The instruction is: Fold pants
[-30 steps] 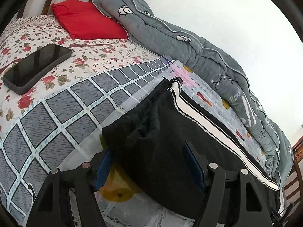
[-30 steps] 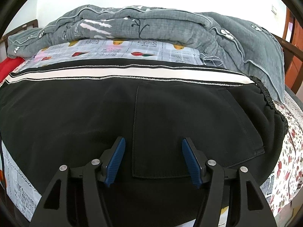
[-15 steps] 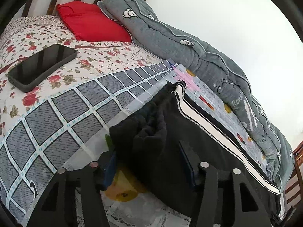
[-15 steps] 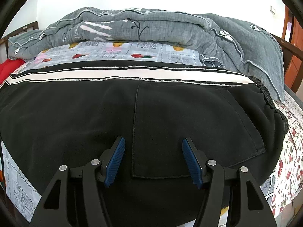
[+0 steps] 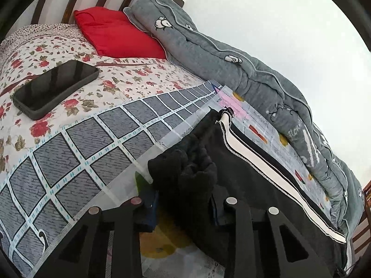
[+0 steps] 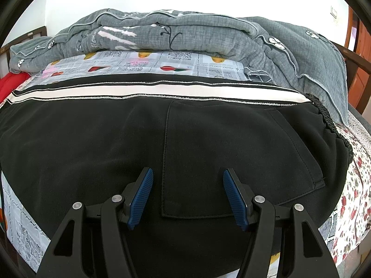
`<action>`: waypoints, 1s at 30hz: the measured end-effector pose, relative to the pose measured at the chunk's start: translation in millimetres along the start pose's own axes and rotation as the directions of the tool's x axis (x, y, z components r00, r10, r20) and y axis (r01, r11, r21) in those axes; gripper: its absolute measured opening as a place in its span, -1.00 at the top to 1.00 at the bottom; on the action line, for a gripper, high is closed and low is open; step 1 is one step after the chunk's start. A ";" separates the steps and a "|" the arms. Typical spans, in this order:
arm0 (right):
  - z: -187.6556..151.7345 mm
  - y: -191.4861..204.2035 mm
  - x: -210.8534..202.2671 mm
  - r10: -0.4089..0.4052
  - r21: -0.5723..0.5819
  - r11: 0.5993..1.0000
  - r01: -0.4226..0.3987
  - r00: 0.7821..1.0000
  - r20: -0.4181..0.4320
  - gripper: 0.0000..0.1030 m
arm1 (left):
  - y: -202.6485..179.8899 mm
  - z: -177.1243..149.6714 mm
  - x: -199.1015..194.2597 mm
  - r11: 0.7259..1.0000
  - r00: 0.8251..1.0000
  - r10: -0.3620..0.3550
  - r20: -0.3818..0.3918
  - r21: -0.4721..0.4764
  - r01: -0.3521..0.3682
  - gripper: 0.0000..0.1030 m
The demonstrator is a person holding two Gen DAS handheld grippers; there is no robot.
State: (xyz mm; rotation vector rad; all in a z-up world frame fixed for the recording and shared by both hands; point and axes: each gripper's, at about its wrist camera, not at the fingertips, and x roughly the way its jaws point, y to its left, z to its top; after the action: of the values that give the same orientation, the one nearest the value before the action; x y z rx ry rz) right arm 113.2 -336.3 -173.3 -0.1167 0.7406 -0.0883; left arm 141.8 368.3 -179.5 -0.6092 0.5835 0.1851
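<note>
Black pants with a white side stripe lie flat across the bed, with a back pocket and an elastic waistband at the right. In the left wrist view the bunched leg cuffs rise in a lump. My left gripper has its jaws narrowed around this lump, the pads mostly hidden by fabric. My right gripper is open, hovering over the pocket's left edge.
A black phone lies on the floral sheet at the left. A red pillow sits by the headboard. A rolled grey quilt runs along the wall behind the pants. The bed edge drops away at the right.
My left gripper has closed in on the pant cuffs, lifting and bunching them toward the camera. My right gripper has stayed open in the same place.
</note>
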 end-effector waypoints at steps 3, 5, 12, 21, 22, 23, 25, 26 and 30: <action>0.1 0.2 0.0 -0.001 0.000 1.000 0.001 1.000 -0.001 -0.20 | 1.7 0.1 1.4 1.000 1.000 -0.005 0.004 -0.016 0.005 0.40; 0.0 0.1 0.0 -0.001 -0.001 1.000 0.001 1.000 -0.001 -0.20 | 2.6 -0.3 2.2 1.000 1.000 -0.006 0.006 -0.027 0.007 0.40; 0.0 -0.2 0.2 0.000 -0.001 1.000 0.000 1.000 0.000 -0.20 | 2.9 2.9 5.1 0.999 1.000 -0.005 -0.022 -0.032 0.005 0.42; 0.0 -0.9 0.1 -0.001 0.005 1.000 0.001 1.000 0.004 -0.20 | 8.2 6.1 7.7 0.998 0.998 -0.029 -0.048 -0.065 0.026 0.44; 0.0 -0.9 0.1 -0.001 0.005 1.000 0.001 1.000 0.004 -0.20 | 10.2 7.0 8.1 0.996 0.998 -0.041 -0.052 -0.082 0.037 0.44; 0.1 -0.9 0.1 0.000 0.006 1.000 0.000 1.000 0.004 -0.20 | 10.1 7.5 8.5 0.996 0.998 -0.043 -0.056 -0.085 0.038 0.45; 0.1 -0.7 0.0 -0.001 0.005 1.000 0.001 1.000 0.004 -0.20 | 4.8 9.3 8.2 0.998 0.998 -0.017 -0.063 -0.054 0.013 0.51; 0.1 -0.7 0.1 -0.001 0.003 1.000 0.001 1.000 0.004 -0.20 | 0.8 10.4 7.6 0.999 0.998 0.003 -0.068 -0.038 -0.005 0.56; -0.4 -1.9 -0.2 0.003 0.013 1.000 -0.004 1.000 0.013 -0.21 | -22.2 17.9 -4.0 0.998 0.998 0.050 -0.043 0.032 -0.049 0.66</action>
State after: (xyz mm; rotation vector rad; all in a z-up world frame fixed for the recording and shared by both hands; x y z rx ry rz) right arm 112.7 -338.2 -173.2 -0.1033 0.7269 -0.0890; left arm 154.1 360.9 -154.5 -0.5706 0.6432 0.2094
